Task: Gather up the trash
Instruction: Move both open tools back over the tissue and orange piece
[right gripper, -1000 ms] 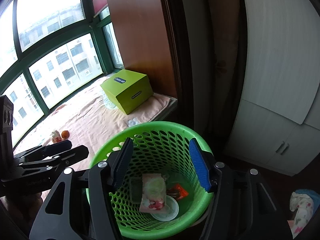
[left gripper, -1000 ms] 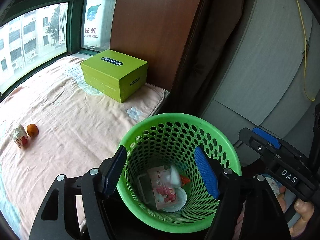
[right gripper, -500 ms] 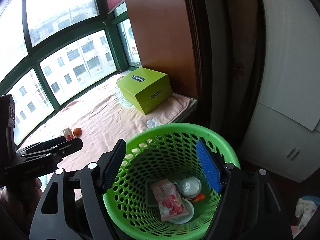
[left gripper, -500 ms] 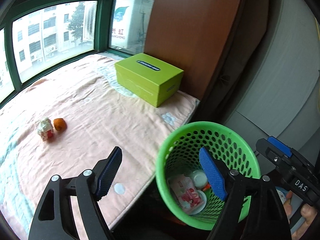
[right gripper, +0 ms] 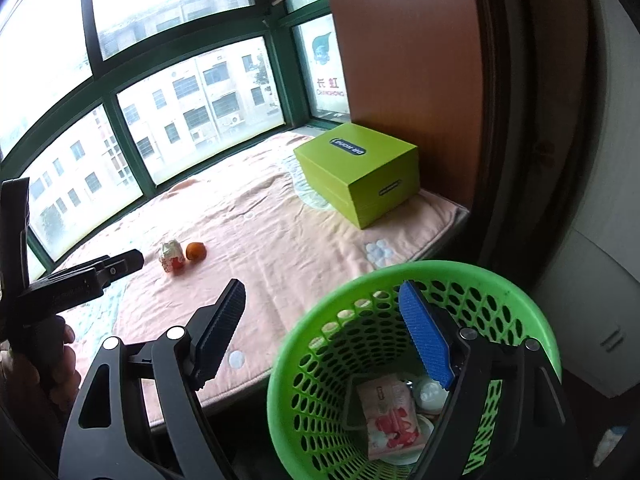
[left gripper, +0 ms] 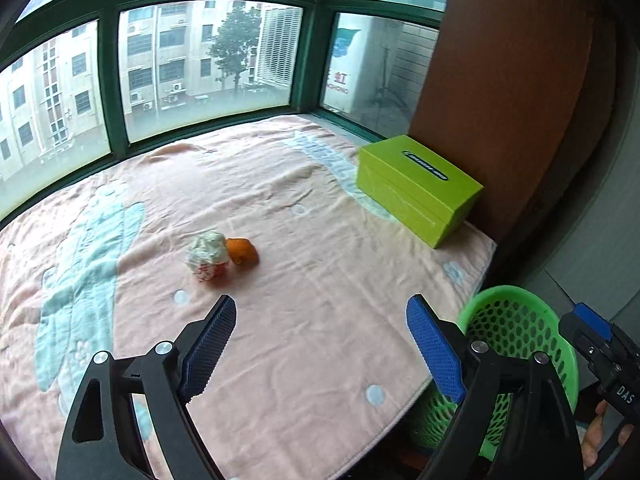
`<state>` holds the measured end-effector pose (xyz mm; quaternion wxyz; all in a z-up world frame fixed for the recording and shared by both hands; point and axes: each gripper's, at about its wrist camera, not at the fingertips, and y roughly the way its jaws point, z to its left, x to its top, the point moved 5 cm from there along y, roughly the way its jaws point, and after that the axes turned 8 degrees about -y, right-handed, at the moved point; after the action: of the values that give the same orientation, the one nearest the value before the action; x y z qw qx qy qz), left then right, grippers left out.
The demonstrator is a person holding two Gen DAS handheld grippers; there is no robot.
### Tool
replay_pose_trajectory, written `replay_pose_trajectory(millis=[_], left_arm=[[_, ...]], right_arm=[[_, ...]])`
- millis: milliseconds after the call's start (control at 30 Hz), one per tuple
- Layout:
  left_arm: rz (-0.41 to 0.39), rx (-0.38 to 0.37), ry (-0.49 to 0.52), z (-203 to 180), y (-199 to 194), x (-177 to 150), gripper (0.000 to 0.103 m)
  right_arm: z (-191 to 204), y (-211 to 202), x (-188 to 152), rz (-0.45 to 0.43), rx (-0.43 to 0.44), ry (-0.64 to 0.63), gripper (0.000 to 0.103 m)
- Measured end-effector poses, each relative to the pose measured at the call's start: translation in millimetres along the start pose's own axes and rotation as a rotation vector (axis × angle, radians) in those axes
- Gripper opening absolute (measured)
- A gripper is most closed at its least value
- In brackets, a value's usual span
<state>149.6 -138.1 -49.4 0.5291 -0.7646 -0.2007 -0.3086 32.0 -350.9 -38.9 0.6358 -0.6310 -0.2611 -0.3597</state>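
A crumpled white and red wrapper (left gripper: 207, 255) and a piece of orange peel (left gripper: 241, 251) lie side by side on the pink blanket (left gripper: 320, 280); both show in the right wrist view, the wrapper (right gripper: 172, 256) and the peel (right gripper: 196, 250). A green perforated basket (right gripper: 500, 292) stands beside the blanket's edge with a pink packet (right gripper: 390, 416) and a white lid (right gripper: 430, 390) inside; its rim shows in the left wrist view (left gripper: 516, 300). My left gripper (left gripper: 320, 336) is open and empty over the blanket, short of the wrapper. My right gripper (right gripper: 322, 320) is open and empty above the basket's left rim.
A lime green box (left gripper: 416, 188) sits at the blanket's far right corner against a brown wooden panel (left gripper: 500, 80). Green-framed windows (left gripper: 200, 60) bound the far side. A grey cabinet (right gripper: 592, 300) stands right of the basket.
Both grippers swung left, away from above the basket toward the blanket. The wrapper and peel are now nearer the middle of the left wrist view. Both stayed open.
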Motion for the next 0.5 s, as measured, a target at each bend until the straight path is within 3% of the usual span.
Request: replay_pose_trajectory(millis=[267,500], left_arm=[[-0.001,0.093,-0.097,65.9,24.9,26.3,0.084],[0.044,0.127,-0.138,94.3,66.2,33.8,0.08]], right_arm=[[33.5,26.2,14.7,0.017,0.058,-0.043,0.079],[55.9,52.5,23.9,0.041,0.093,-0.072,0.079]])
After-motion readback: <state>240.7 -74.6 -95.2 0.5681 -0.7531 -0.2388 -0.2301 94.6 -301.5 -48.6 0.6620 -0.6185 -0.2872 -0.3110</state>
